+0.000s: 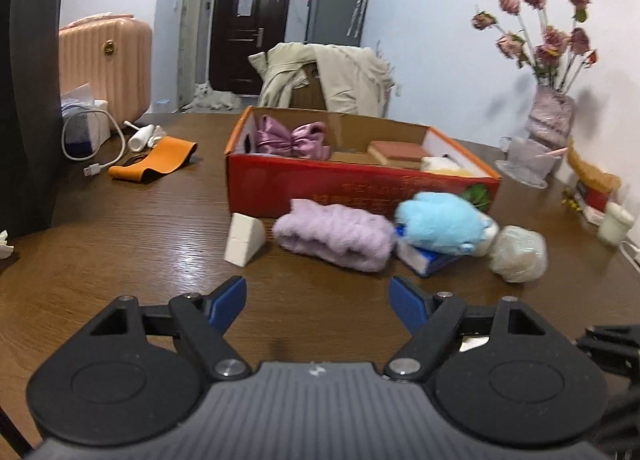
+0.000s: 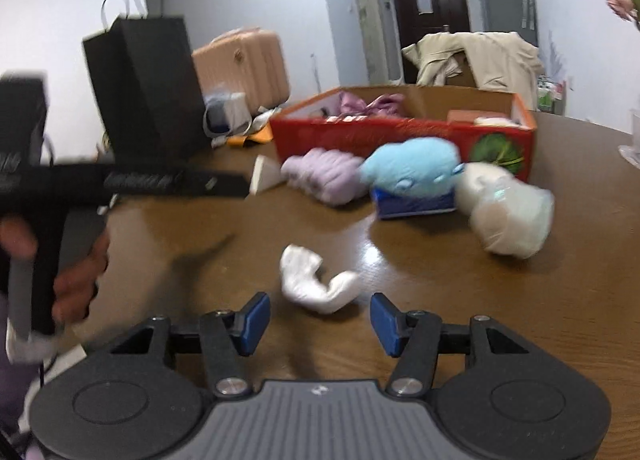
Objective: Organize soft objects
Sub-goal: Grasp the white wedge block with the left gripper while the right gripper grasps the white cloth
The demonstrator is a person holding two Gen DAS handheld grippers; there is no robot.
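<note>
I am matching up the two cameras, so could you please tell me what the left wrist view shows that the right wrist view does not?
Only the left wrist view shows the vase of dried flowers and the white cable. Only the right wrist view shows the white sock just ahead of the open right gripper. Both show the red box, the lilac plush and the blue plush.

White walls (image 1: 440,39) — dark door (image 1: 248,27).
</note>
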